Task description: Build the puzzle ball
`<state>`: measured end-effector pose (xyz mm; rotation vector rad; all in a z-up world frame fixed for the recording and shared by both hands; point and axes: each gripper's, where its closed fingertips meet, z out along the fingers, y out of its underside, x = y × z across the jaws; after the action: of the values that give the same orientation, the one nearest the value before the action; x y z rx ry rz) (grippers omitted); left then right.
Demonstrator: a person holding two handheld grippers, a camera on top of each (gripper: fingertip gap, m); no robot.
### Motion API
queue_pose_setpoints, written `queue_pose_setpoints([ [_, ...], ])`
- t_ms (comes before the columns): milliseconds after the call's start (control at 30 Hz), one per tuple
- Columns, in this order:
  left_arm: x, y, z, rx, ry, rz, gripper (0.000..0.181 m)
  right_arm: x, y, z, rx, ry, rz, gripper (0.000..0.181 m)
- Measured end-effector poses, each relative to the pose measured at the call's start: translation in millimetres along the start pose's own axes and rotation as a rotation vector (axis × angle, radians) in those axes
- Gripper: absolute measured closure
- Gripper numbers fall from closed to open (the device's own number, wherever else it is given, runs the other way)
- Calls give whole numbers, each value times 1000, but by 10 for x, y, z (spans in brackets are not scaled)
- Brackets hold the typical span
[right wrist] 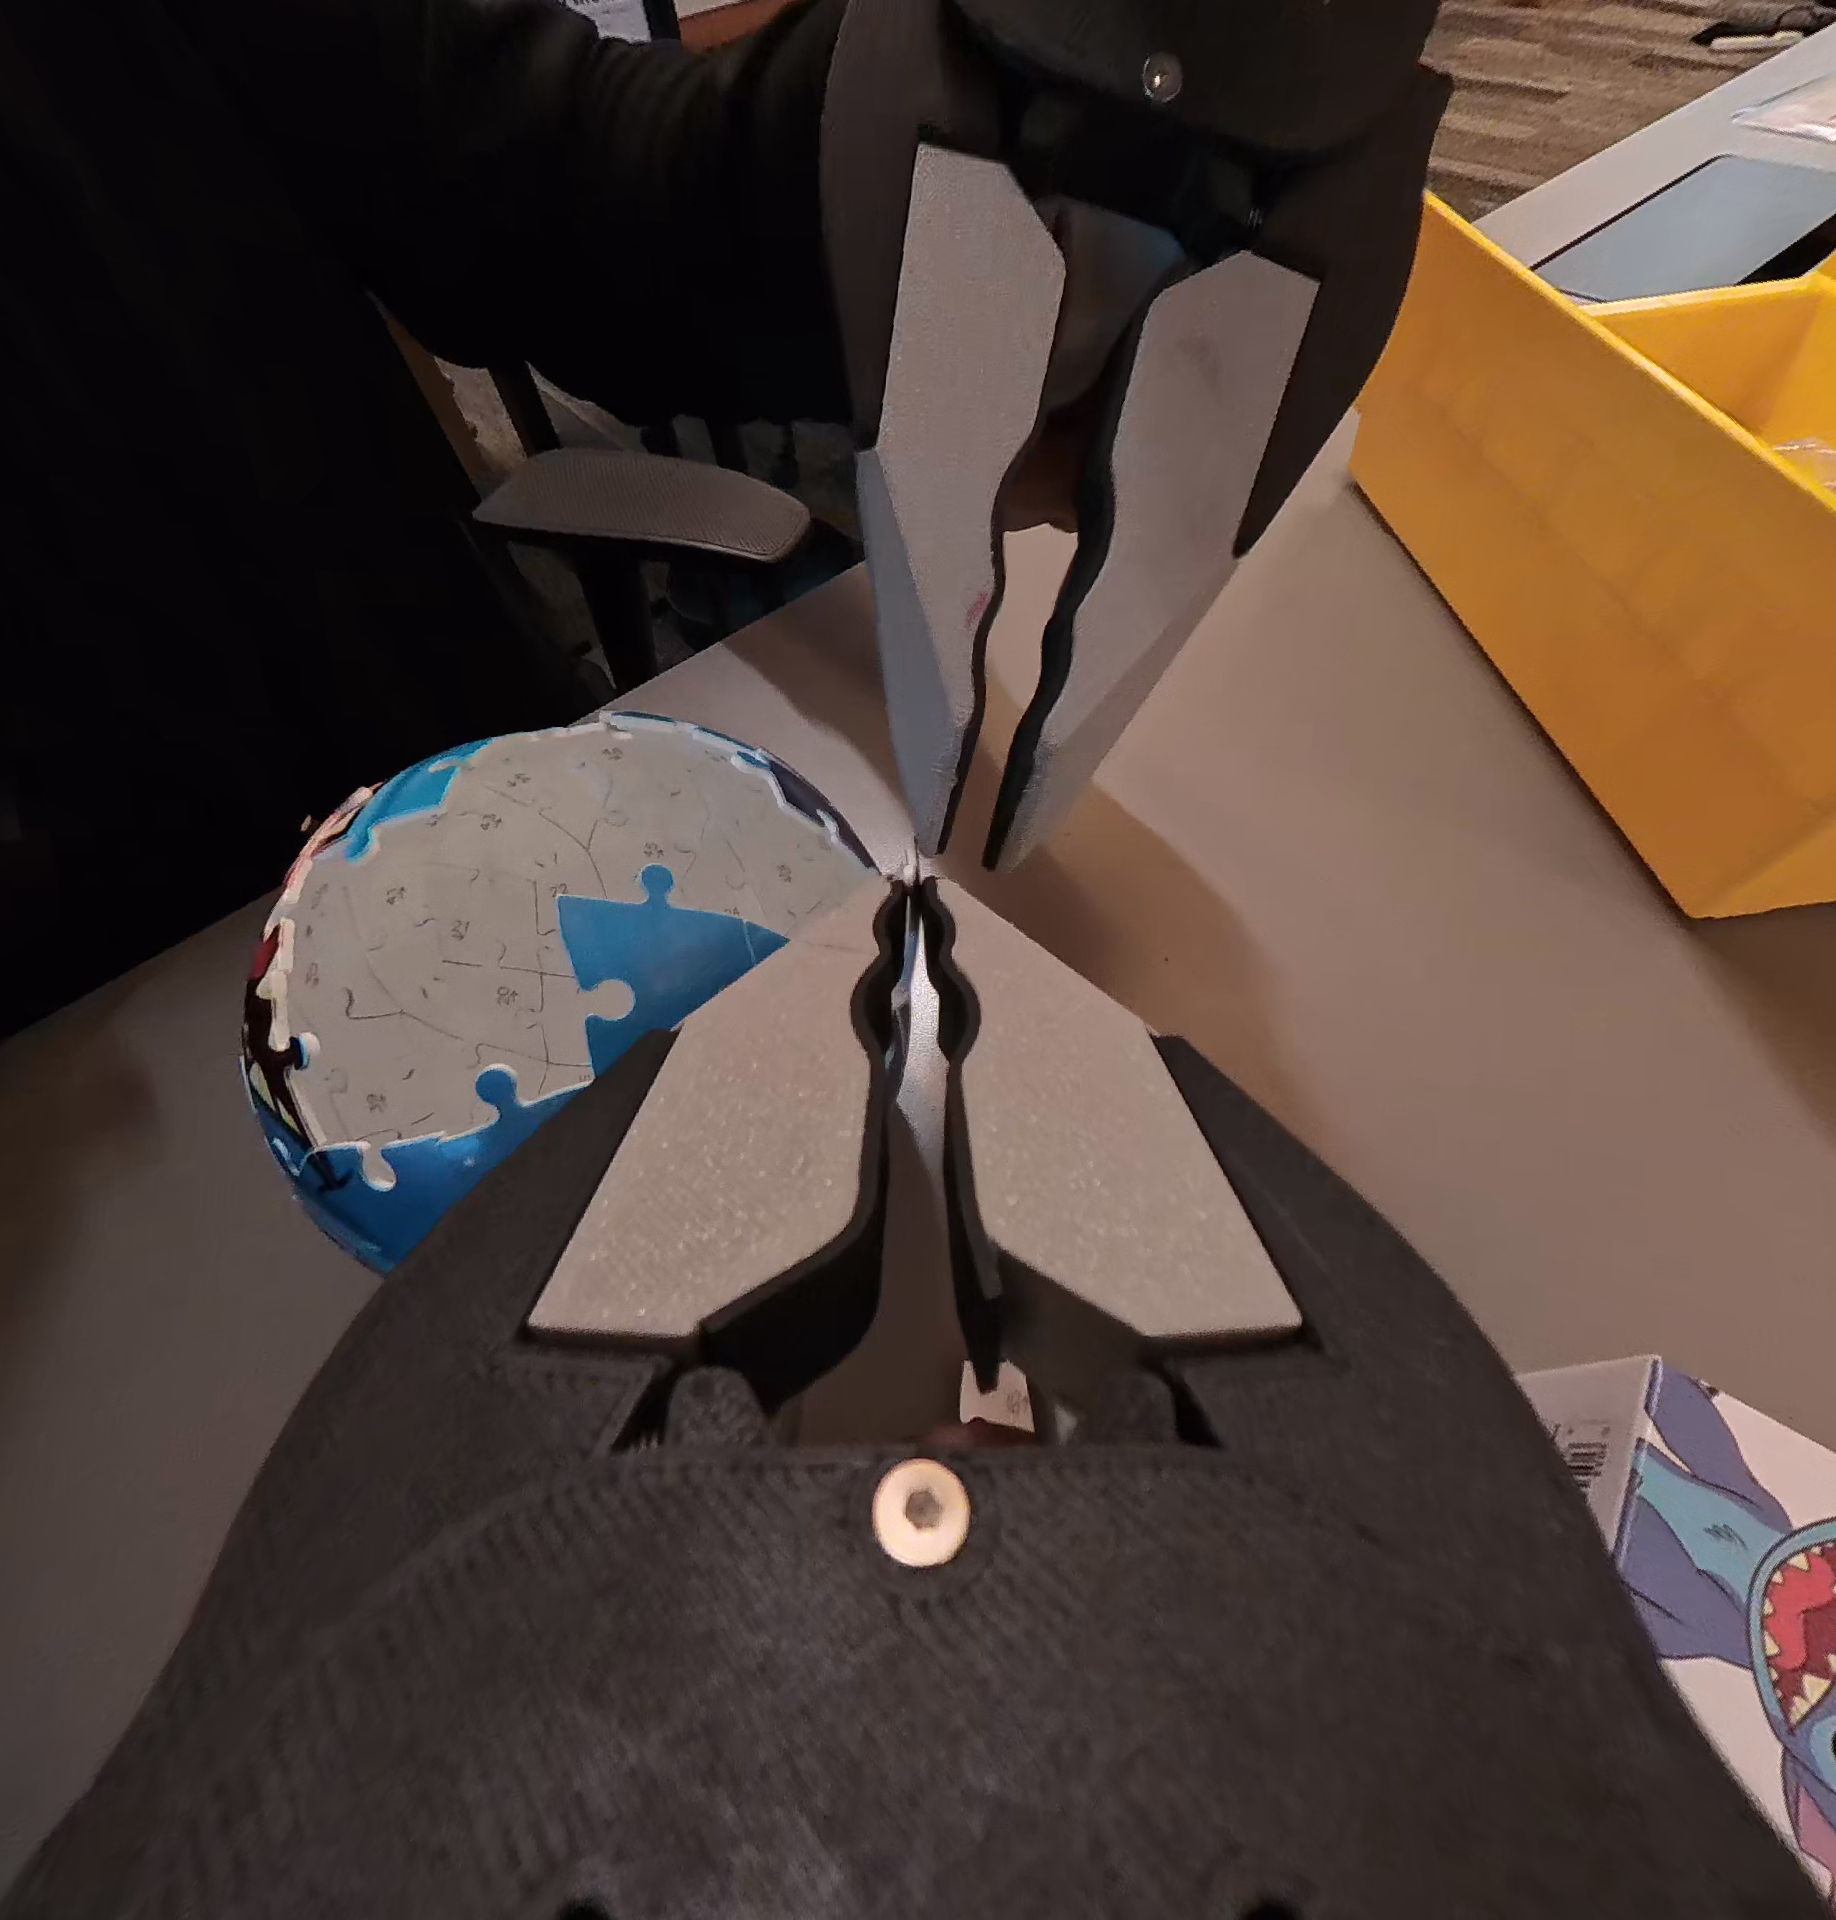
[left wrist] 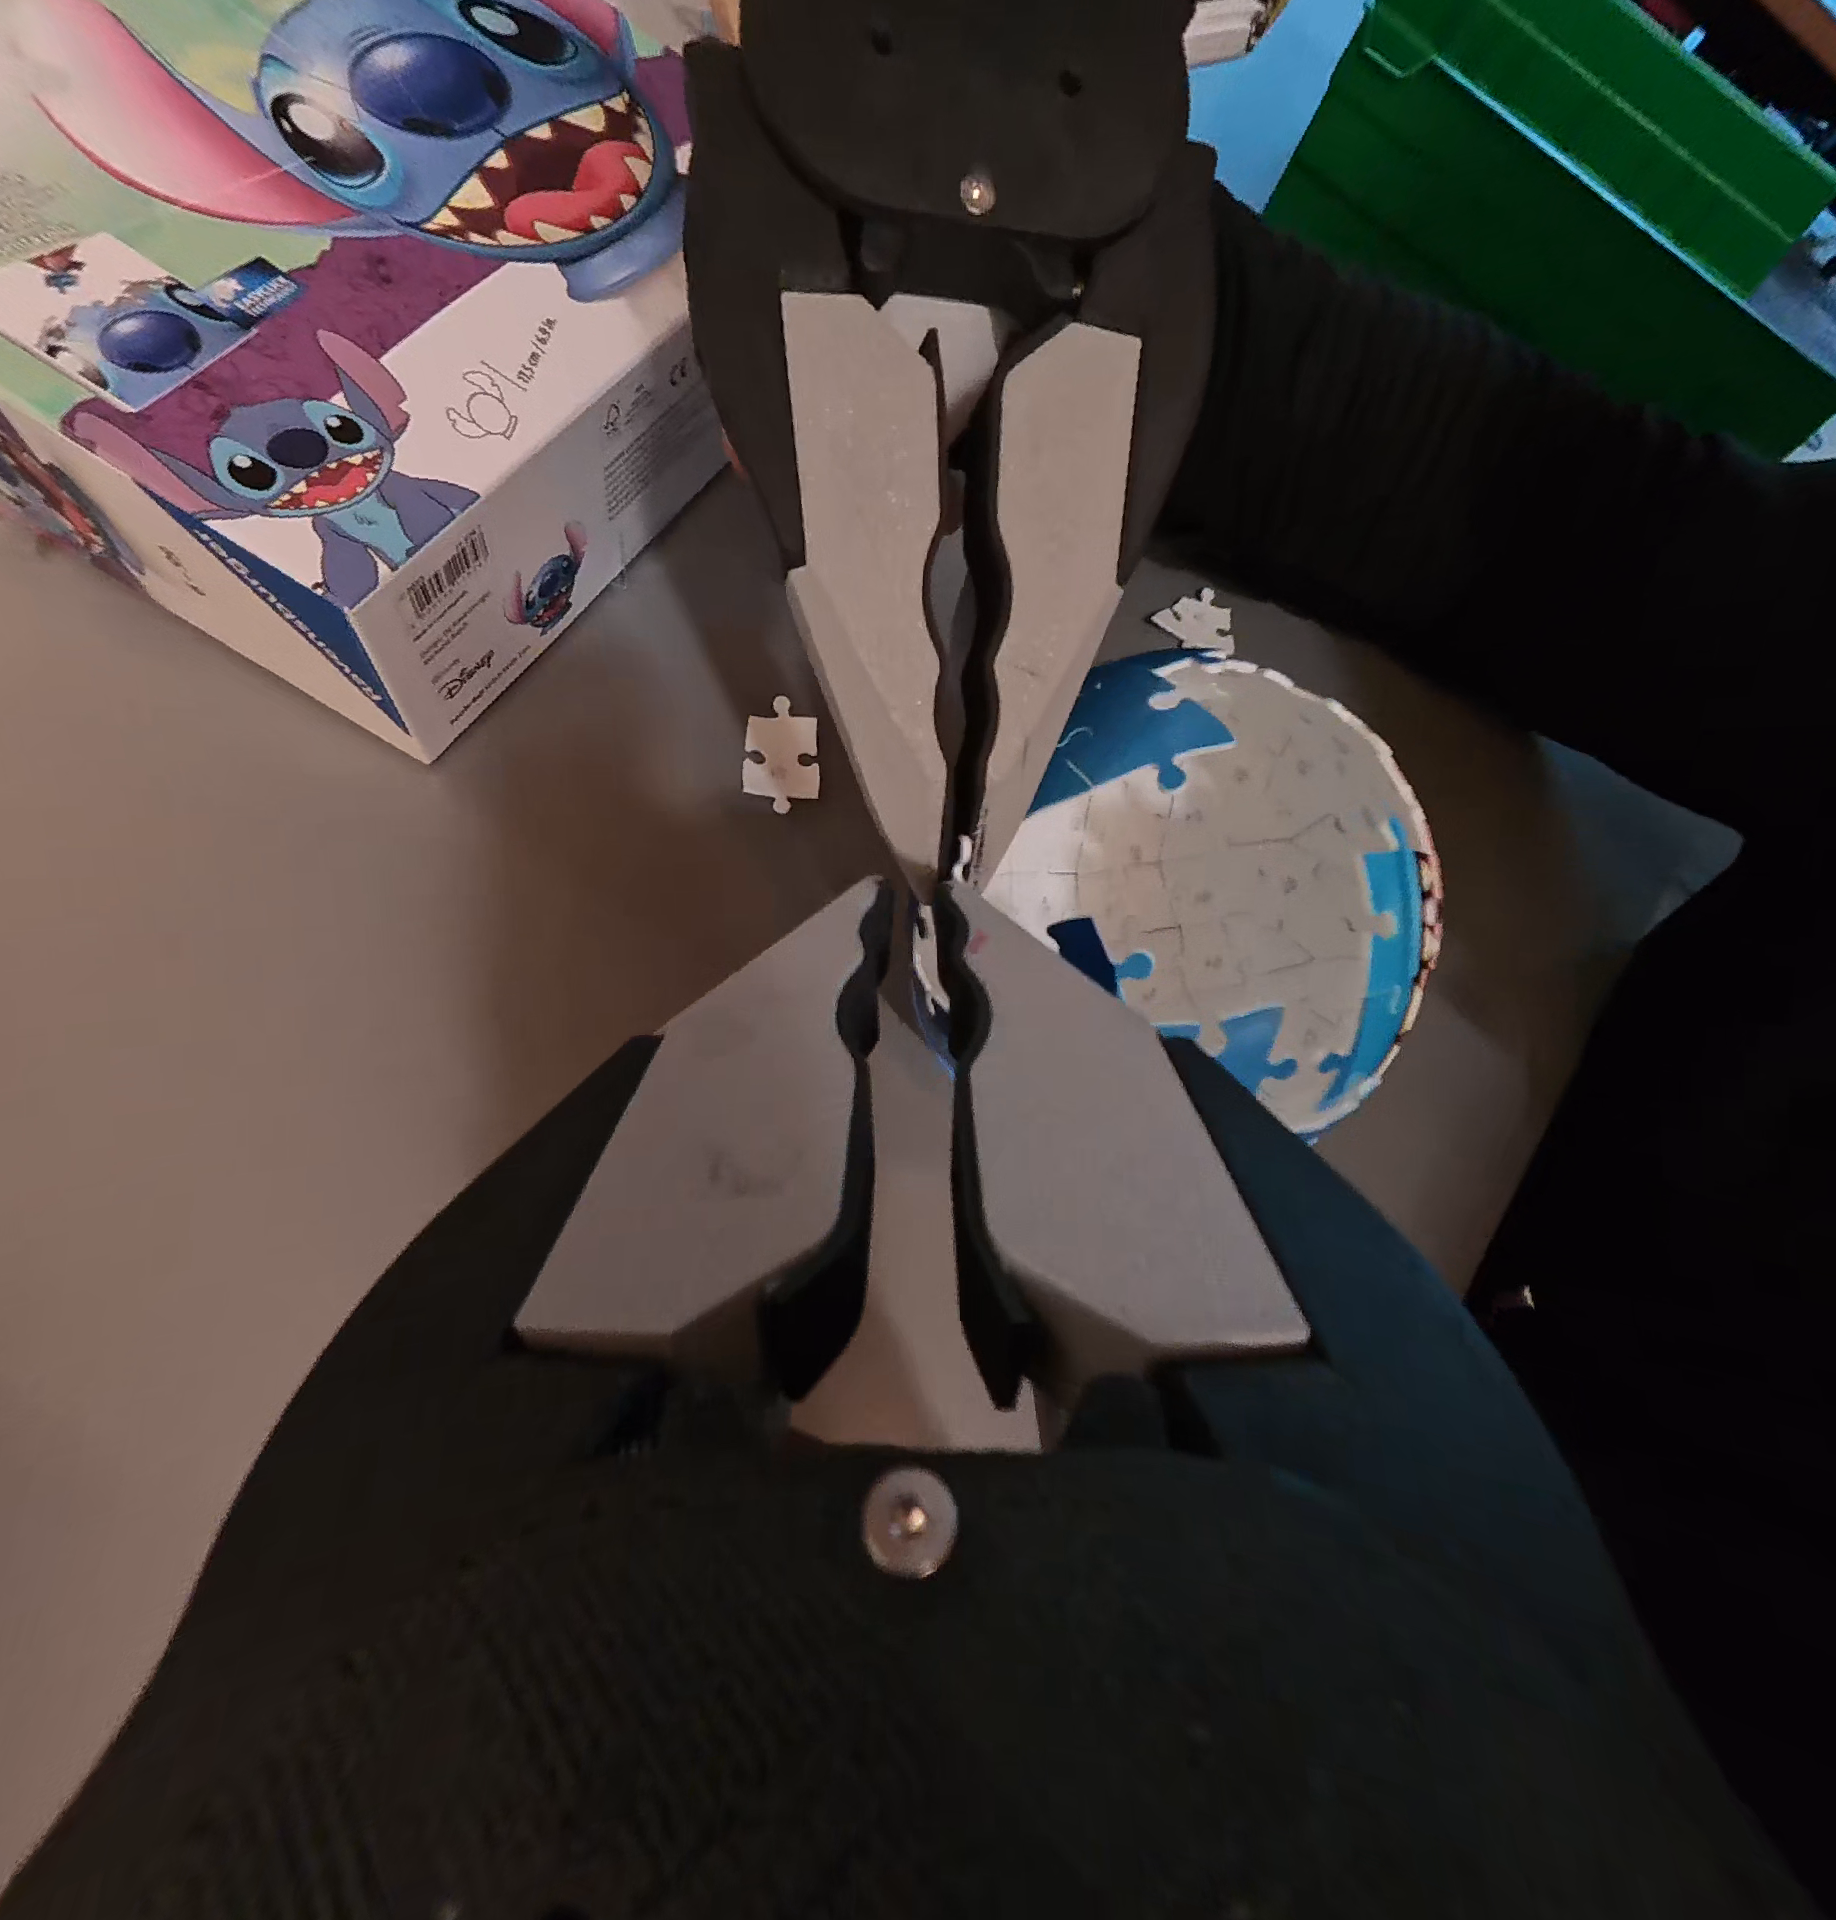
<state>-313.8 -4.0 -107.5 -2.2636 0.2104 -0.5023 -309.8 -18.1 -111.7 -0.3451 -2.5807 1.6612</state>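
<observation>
The puzzle ball (left wrist: 1236,883), part blue and part white where piece backs show, rests on the grey table; it also shows in the right wrist view (right wrist: 478,935). My right gripper (right wrist: 912,888) is shut on a small white puzzle piece (left wrist: 962,858), seen edge-on between its pads. It reaches in from the top of the left wrist view (left wrist: 955,847). My left gripper (left wrist: 911,899) meets it tip to tip just left of the ball, jaws a narrow gap apart; the right wrist view (right wrist: 968,852) shows that gap. Whether it touches the piece I cannot tell.
Two loose white pieces (left wrist: 782,753) (left wrist: 1194,618) lie on the table (left wrist: 218,935). The puzzle's picture box (left wrist: 322,364) stands at back left and shows in the right wrist view (right wrist: 1724,1558). A green bin (left wrist: 1568,187), a yellow bin (right wrist: 1620,520), a chair armrest (right wrist: 644,509) and a person's dark sleeve (left wrist: 1465,468) border the space. Both grippers' tips are close together, under 4 cm apart.
</observation>
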Motion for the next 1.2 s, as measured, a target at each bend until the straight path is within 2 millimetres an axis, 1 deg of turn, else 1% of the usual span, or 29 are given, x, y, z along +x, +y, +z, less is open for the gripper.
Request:
queue_pose_setpoints([
  [200, 29, 10, -4, -2, 15, -6, 176, -2, 23, 13, 6, -16, 20, 180],
  [267, 47, -15, -32, 14, 28, -14, 171, 17, 43, 13, -2, -9, 34, 180],
  [333, 50, -22, -45, 19, 27, -14, 171, 26, 40, 15, -1, -5, 40, 181],
  [500, 56, 50, 16, -27, 9, 6, 171, 43, 11, 0, 17, -9, 76, 181],
  [567, 62, 35, 22, -24, 7, 11, 173, 39, 4, -14, 25, -20, 95, 181],
  [633, 63, 4, 18, -10, 10, 15, 181, 23, -13, -22, 39, -33, 101, 181],
  [700, 63, -13, 15, -6, 13, 17, 181, 18, -20, -28, 43, -33, 96, 181],
  [833, 53, -12, 18, -7, -6, 29, 181, -3, -15, -35, 34, -41, 91, 180],
  [933, 40, -26, 1, -3, -28, 41, 181, 13, -40, -76, 38, -27, 93, 170],
  [1067, 37, -43, 2, -4, -77, 69, 181, 41, -123, -150, 81, -9, 96, 171],
  [1200, 49, -2, 31, -38, -125, 113, 181, 35, -107, -126, 58, -8, 99, 176],
])
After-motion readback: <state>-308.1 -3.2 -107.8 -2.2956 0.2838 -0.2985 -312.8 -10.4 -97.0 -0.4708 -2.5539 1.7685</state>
